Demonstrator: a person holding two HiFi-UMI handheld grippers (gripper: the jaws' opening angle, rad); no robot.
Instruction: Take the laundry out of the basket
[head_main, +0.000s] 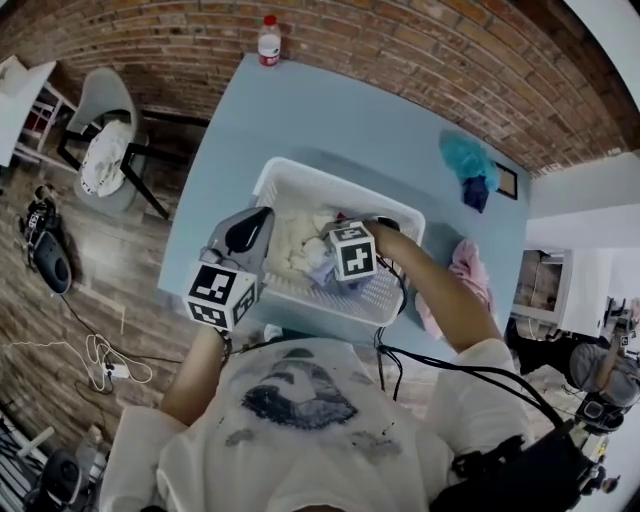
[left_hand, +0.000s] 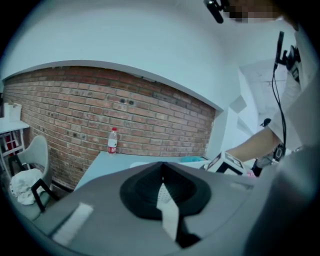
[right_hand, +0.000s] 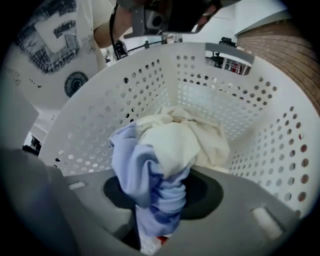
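Head view with both gripper views. Legible writing is scarce: the bottle (head_main: 269, 41) at 12 o'clock on the light-blue table (head_main: 330, 120) has a red cap and a red label whose print is too small to read, and the dark graphic on the person's white shirt cannot be read either. Each gripper's cube (head_main: 353, 251) bears black-and-white square markers. The laundry lies in the white perforated basket (head_main: 340, 185) at the table's centre. It consists of a crumpled cream garment (right_hand: 185, 137) and, bunched against it, a lavender-blue garment (right_hand: 150, 185). The right gripper (right_hand: 159, 200) is clenched on the lavender-blue garment, which rises twisted from between the jaws and touches the cream one. This gripper points steeply down inside the basket, and the bare right forearm reaches it from 4 o'clock. The left gripper (head_main: 250, 232) has its jaws together with nothing between them. It lies nearly level over the basket's 8 o'clock corner and points toward 12 o'clock, with its forearm coming from 6 o'clock. Outside the basket, a pink garment (head_main: 468, 270) lies at 3 o'clock and a turquoise and dark-blue heap (head_main: 465, 158) at 1 o'clock.
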